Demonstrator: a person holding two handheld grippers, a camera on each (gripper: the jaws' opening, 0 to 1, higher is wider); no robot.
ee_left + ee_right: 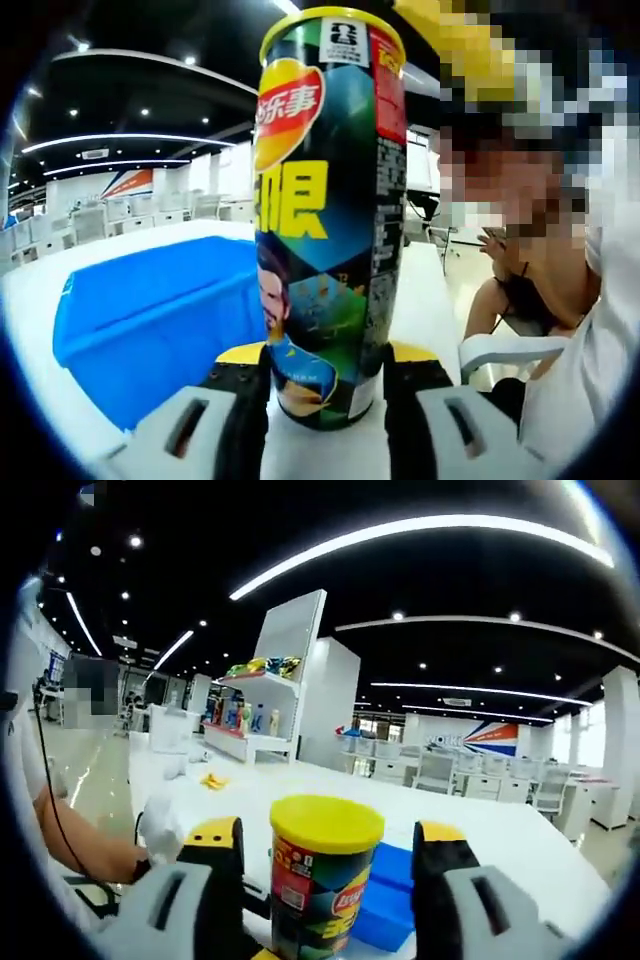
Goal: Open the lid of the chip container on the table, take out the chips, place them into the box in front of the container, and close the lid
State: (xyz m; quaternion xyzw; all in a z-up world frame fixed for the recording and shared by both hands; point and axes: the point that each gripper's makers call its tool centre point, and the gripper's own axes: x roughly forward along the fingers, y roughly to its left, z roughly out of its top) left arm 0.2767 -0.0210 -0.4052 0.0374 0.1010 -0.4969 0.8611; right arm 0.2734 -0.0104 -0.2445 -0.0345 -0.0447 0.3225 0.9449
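Nearest in the left gripper view, the left tool point(325, 385) stands with its two jaws on either side of the foot of the chip can point(330, 215), pressed close against its sides, so it looks clenched on the can low down and bracing it upright on the white tabletop point(150, 235). In the right gripper view, the right tool point(328, 855) has its jaws spread to both sides of the can's top, level with the yellow lid point(327, 823), with a clear gap on each side; it is released and holds nothing. The lid is still on, so the opening step is not yet done. The main risk, judging from this, is the low grip: pulling upward or sideways on a tight lid could tip the tall can or twist it out of the left jaws, and it would then fall toward the blue box point(160, 315) just behind it. A closing bite set too low could also catch the can's wall instead of the lid's rim and crush it, breaking chips inside. The left gripper view gives the can's label, its foot and the box's open blue side, plus a person seated to the right; the right gripper view gives the lid's top, a corner of the box and, far off, display shelves point(255, 725).
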